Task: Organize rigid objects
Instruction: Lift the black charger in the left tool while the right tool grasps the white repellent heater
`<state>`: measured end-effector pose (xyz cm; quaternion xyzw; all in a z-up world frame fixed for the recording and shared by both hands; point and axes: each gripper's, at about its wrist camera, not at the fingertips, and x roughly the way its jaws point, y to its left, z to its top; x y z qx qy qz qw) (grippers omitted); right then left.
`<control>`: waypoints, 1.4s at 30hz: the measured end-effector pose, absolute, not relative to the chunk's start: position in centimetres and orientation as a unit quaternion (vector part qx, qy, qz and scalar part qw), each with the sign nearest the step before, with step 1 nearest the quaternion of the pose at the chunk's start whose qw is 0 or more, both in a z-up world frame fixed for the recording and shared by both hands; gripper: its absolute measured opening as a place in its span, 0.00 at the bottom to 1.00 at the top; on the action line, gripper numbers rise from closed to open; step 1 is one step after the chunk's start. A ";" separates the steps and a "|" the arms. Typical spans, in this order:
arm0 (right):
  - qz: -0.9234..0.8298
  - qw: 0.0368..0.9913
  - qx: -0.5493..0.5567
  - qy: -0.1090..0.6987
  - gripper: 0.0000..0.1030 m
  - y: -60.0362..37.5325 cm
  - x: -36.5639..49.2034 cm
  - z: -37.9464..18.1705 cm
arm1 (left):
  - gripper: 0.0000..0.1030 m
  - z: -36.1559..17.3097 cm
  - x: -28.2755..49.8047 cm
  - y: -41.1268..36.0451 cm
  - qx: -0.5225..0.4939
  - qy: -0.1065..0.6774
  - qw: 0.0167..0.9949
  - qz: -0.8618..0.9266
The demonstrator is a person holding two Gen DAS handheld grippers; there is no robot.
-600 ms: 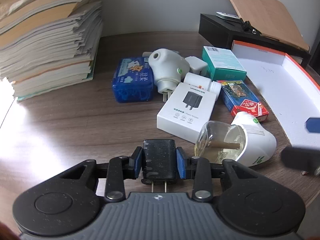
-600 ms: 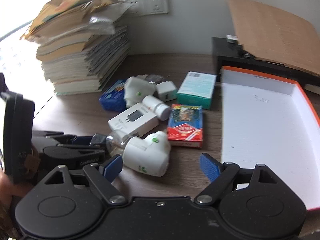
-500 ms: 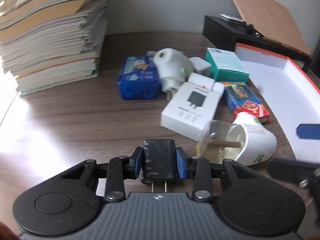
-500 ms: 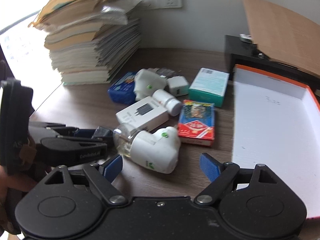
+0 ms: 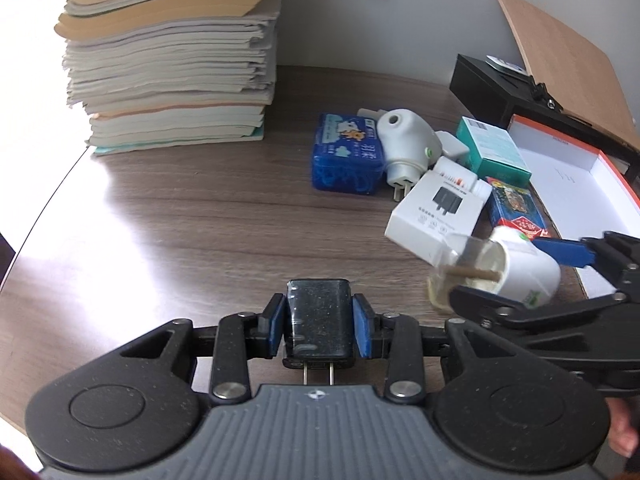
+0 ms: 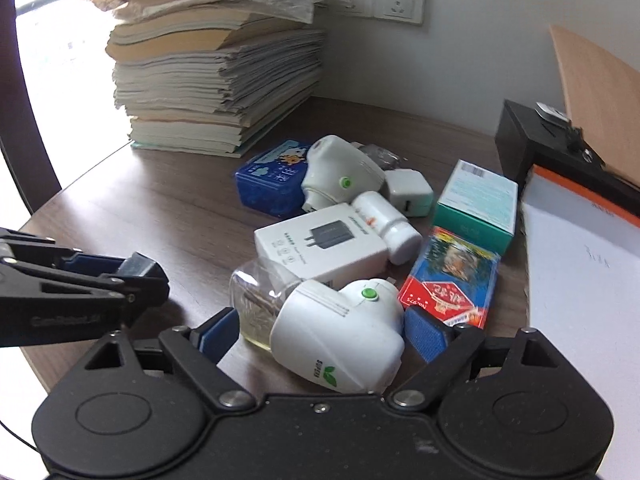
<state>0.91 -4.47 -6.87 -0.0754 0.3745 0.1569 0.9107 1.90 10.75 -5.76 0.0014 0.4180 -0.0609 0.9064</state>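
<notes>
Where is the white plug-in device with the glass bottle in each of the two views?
Left wrist view: the device lies at the right edge, between the open right tongs.
Right wrist view: the device sits low in the centre, between the blue pads.
Shared landmark: the white charger box lies just behind it in both.

Two white plug-in vaporizers [image 6: 338, 344] [image 6: 336, 178], four boxes [image 6: 324, 244] [image 6: 476, 204] [image 6: 450, 280] [image 6: 270, 178].
</notes>
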 end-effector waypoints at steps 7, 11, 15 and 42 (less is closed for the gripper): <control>0.147 0.917 -0.109 0.355 1.00 -2.2 1.5 -8.0 | 0.35 -5.8 1.6 11.9 -0.017 0.419 0.907 -0.041; 0.177 0.912 -0.123 0.348 0.99 -2.3 1.2 -8.0 | 0.35 -5.9 1.5 12.4 -0.021 0.419 0.907 -0.033; 0.197 0.907 -0.158 0.337 1.00 -2.3 1.9 -8.3 | 0.35 -5.9 1.5 12.7 -0.026 0.421 0.906 -0.031; 0.218 0.925 -0.004 0.312 0.88 -7.9 0.8 -5.3 | 0.35 -4.4 1.3 11.6 -0.039 0.404 0.913 -0.031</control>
